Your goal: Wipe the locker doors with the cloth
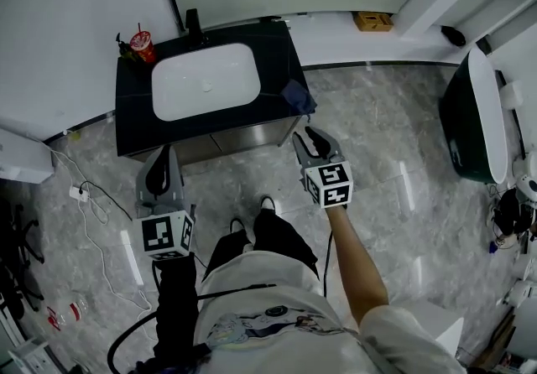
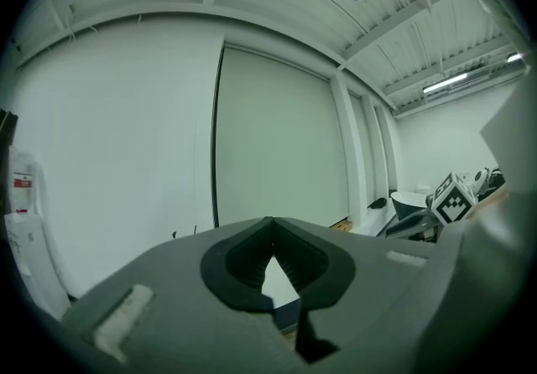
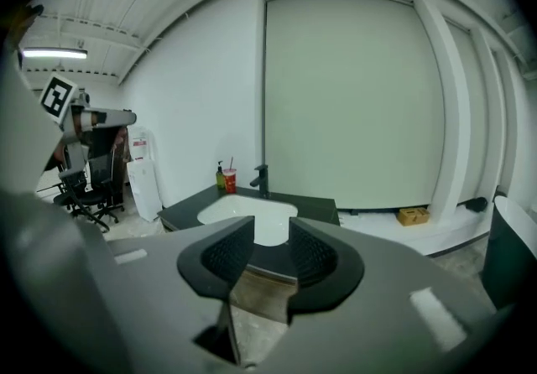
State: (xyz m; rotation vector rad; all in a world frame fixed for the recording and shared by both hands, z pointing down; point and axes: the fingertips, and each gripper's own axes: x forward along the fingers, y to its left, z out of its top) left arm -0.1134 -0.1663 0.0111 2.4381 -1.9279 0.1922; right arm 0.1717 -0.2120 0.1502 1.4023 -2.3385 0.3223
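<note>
You stand facing the vanity (image 1: 134,125), with the cloth not yet picked up.
Its cabinet doors (image 1: 239,139) sit below the counter. The dark cloth (image 1: 299,98) drapes over the right front corner, just ahead of your right gripper (image 1: 315,144), whose jaws are apart and empty. Your left gripper (image 1: 164,169), clenched on nothing, is farther off.

I can read no words or numbers; only black-and-white square markers on my left cube (image 1: 166,234) and right cube (image 1: 329,182).
</note>
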